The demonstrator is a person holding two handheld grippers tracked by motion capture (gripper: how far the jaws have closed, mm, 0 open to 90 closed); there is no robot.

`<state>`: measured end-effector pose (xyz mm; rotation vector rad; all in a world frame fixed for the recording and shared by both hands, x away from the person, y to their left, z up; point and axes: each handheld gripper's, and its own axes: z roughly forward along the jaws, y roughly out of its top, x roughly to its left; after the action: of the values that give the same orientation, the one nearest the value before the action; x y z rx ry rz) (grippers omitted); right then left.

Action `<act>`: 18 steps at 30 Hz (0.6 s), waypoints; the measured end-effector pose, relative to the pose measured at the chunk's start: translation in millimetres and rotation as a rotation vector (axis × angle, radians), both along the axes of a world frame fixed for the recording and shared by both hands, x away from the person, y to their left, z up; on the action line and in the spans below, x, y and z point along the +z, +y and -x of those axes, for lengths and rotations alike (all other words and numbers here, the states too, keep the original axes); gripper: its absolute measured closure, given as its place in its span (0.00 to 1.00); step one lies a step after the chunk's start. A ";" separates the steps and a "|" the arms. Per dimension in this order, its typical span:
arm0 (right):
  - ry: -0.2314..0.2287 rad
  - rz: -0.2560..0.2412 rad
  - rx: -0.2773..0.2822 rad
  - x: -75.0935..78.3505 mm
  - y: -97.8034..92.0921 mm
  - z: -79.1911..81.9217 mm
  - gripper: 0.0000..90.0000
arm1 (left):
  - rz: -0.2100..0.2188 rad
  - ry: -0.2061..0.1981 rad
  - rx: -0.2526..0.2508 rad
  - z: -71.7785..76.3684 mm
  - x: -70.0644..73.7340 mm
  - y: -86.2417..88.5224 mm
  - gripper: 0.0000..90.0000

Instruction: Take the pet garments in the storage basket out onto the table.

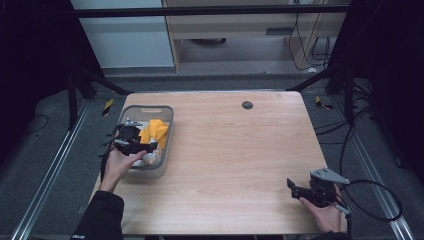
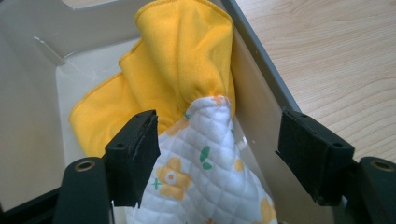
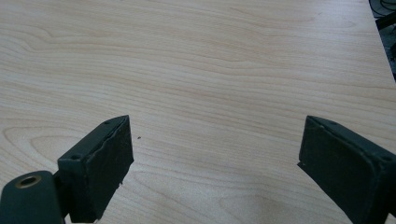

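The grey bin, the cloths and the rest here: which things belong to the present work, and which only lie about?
In use, probably:
left gripper, open
quilted floral cloth
yellow cloth
grey bin

Idle:
right gripper, open over bare table
dark round cap

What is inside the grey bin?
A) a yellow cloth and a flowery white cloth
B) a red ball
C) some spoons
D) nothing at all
A: in the left gripper view the bin holds a yellow cloth, and a quilted white cloth with flowers lies in front of it, between the open jaws of the left claw.
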<state>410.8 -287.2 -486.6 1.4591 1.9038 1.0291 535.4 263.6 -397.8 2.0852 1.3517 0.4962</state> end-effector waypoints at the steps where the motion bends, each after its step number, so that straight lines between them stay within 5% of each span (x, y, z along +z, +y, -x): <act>1: 0.000 0.000 -0.001 0.0 0.0 0.0 0.11 | -0.004 0.005 -0.002 -0.5 -0.4 -0.4 0.34; 18: 0.006 0.004 0.003 -0.8 0.3 -0.7 0.11 | -0.046 0.065 0.002 -8.4 -10.6 -7.4 0.44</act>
<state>411.6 -286.9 -487.4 1.4587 1.9114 1.0224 543.9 256.2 -408.5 2.1544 1.3916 0.4676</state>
